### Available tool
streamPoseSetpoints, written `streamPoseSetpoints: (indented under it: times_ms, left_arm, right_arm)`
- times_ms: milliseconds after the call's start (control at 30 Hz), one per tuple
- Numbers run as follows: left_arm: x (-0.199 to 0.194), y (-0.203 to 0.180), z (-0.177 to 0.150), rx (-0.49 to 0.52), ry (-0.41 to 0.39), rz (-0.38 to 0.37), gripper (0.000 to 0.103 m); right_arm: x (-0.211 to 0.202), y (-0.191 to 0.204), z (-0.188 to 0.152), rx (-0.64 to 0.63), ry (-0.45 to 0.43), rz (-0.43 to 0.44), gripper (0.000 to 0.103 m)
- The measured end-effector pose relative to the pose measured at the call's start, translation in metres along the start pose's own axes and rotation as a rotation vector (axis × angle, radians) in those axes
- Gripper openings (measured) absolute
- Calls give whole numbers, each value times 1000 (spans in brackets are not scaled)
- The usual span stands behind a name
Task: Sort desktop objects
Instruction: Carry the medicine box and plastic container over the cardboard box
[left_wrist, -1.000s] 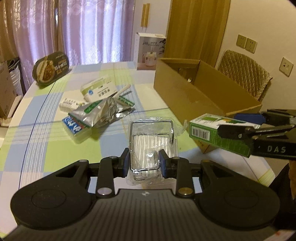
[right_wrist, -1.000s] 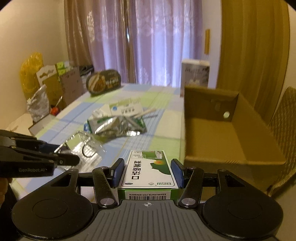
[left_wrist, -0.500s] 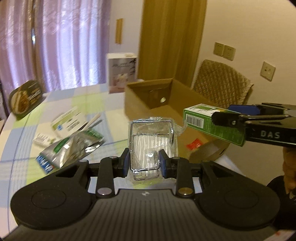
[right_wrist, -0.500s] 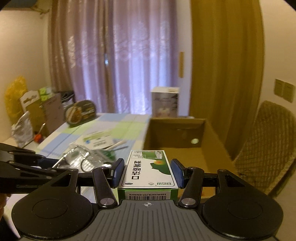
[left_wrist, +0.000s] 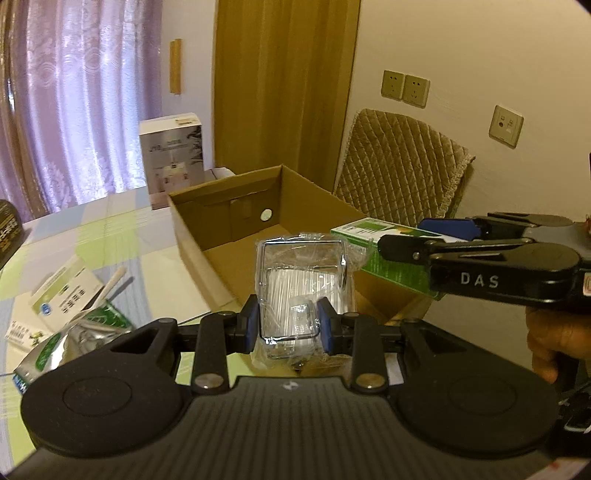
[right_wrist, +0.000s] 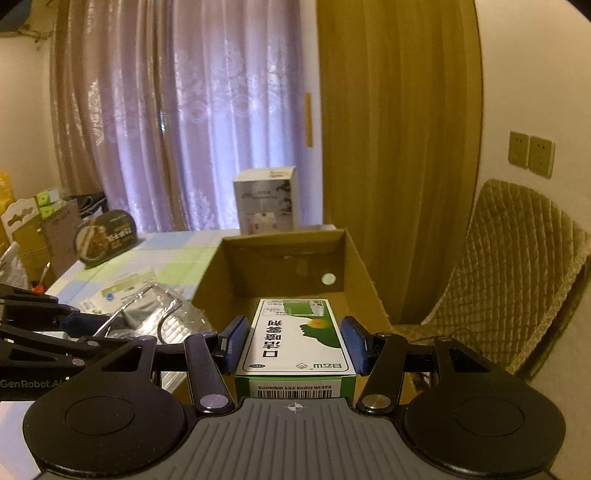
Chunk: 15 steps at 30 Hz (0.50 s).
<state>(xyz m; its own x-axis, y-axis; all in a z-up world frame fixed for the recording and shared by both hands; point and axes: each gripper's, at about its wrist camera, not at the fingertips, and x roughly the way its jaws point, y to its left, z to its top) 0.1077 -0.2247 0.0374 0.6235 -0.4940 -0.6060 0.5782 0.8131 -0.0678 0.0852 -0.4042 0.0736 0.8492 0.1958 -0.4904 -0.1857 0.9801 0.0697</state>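
Note:
My left gripper is shut on a clear plastic packet with a metal wire frame inside. It holds the packet above the near end of the open cardboard box. My right gripper is shut on a green and white carton, which also hangs over the box's near end. In the left wrist view the right gripper comes in from the right with the green carton just right of the packet. In the right wrist view the left gripper and its packet sit at the left.
A quilted chair stands right of the box, and a tall white carton stands behind it. On the checked tablecloth to the left lie a foil pouch, a white and green packet and an oval tin.
Both grippers have risen and swung right from above the table to the cardboard box's near end, each keeping its item.

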Motion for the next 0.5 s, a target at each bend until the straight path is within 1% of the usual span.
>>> streamPoseSetpoints:
  times_ms: [267,500]
  left_arm:
    - [34,-4,5,9,34,-7,27]
    - [57,0,8,7,58,-3,27]
  right_arm:
    - [20,-22,-2,40,20,-4,52]
    - [42,-31,-1,64,37,3,52]
